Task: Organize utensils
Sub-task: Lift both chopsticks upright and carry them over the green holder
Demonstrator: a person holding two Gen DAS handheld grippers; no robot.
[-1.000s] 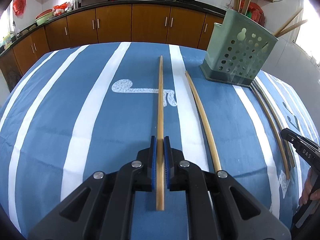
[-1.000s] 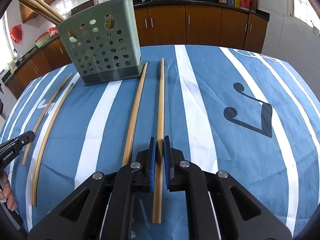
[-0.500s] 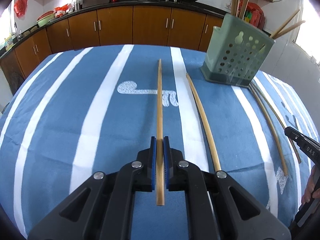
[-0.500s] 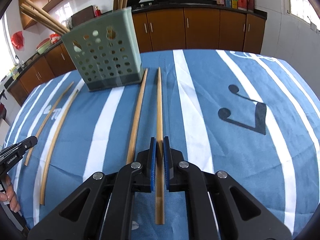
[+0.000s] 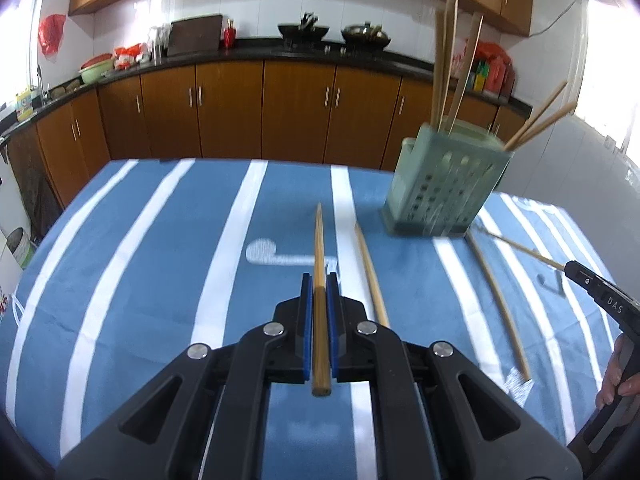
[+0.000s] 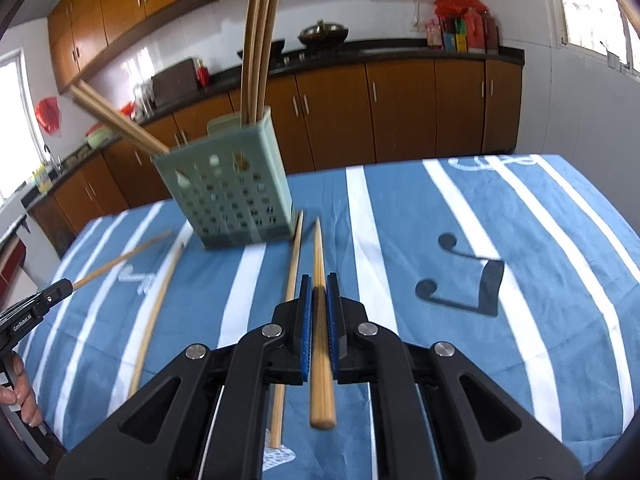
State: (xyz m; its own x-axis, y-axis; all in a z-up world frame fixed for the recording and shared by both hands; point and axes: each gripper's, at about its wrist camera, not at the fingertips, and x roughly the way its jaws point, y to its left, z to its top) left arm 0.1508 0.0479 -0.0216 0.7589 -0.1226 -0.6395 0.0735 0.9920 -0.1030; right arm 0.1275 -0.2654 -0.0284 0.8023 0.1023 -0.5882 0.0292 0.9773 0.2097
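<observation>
A kitchen with brown cabinets and a dark counter runs behind a table covered by a blue cloth (image 5: 152,264) with white stripes. A green perforated holder (image 5: 444,188) stands on the cloth, already carrying several chopsticks that lean out of its top.

The left gripper (image 5: 319,312) is clamped on 1 chopstick (image 5: 319,248), its blue pads pressing both sides near the thick end, with a short butt sticking out behind the pads and the thin tip pointing ahead, clear of the cloth. The right gripper (image 6: 319,312) grasps its own chopstick (image 6: 318,256) the same way, tip aimed toward the holder (image 6: 228,196). Each gripper also shows at the edge of the other's view, with a loose stick jutting from it.

On the cloth, 1 loose chopstick (image 5: 372,276) lies just right of the left gripper's stick, and 1 more (image 5: 500,300) lies on the far side of the holder. In the right view another (image 6: 292,272) rests just beside the held stick, its far end touching the holder's base, and 1 curved-looking one (image 6: 158,312) lies to the left.

These sticks look like bamboo: light, stiff and smooth, so they probably pivot in a narrow grip if the long free end bumps anything. Holding near the thick end leaves the tip free to enter the holder, though a hold nearer the middle would likely swing less. The holder seems light too and could tip if nudged.
</observation>
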